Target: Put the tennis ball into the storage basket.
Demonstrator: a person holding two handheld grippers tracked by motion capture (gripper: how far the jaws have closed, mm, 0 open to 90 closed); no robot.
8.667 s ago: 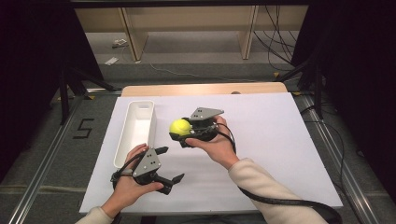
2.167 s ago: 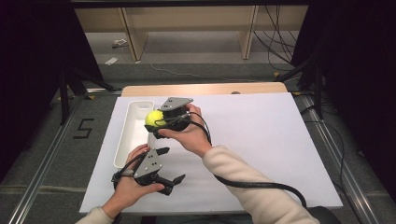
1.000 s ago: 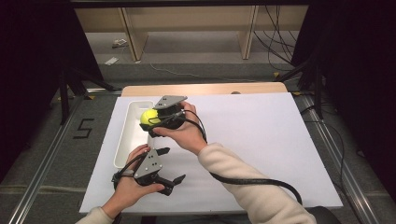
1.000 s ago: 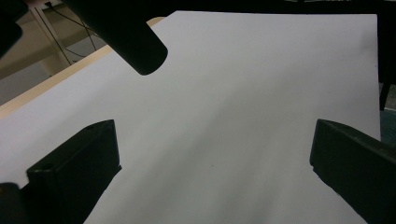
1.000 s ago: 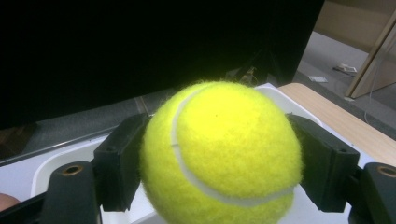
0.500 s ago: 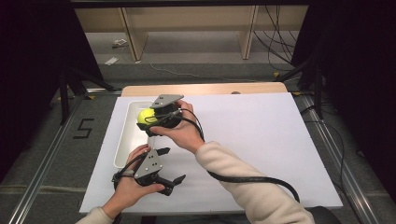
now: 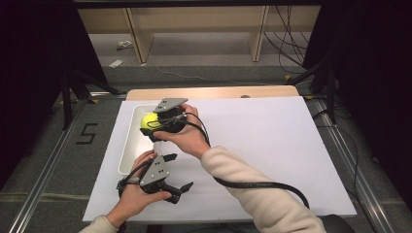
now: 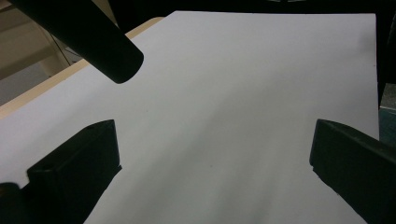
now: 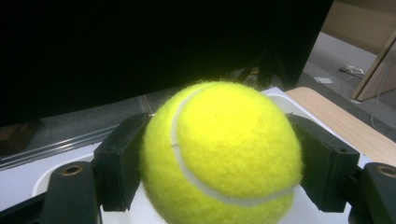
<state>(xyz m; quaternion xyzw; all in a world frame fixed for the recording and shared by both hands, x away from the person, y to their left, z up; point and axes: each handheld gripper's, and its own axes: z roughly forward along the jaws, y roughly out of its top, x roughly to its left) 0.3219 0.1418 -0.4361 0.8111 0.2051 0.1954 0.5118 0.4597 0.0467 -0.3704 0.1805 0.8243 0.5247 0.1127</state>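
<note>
The right gripper (image 7: 156, 122) is clamped on a fuzzy yellow-green tennis ball (image 7: 148, 120), one black jaw pressed against each side of it, as the right gripper view shows with the ball (image 9: 222, 156) squeezed between the pads. In the high view the ball hangs just ahead of the right hand (image 7: 187, 138), above the far end of a long white plastic tray (image 7: 127, 145) that lies directly under and in front of the jaws. The tray's rounded rim (image 9: 46, 175) also shows beneath the ball in the right gripper view. How high the ball sits over the tray floor is hard to judge from these angles; it looks lifted rather than resting, but that is not certain.

The left gripper (image 7: 176, 187) rests low on the white paper sheet (image 7: 272, 145) that covers the table, behind the right gripper and beside the tray's near end. Its jaws stand wide apart with nothing between them, and ahead of them lies bare sheet (image 8: 224, 121).

Judging by this layout, the work is carrying the ball into the tray, and most of it looks done: the ball is gripped, lifted and brought over the tray. What seems left is to lower it inside the walls, spread the jaws and draw the right gripper back without the ball rolling out.
</note>
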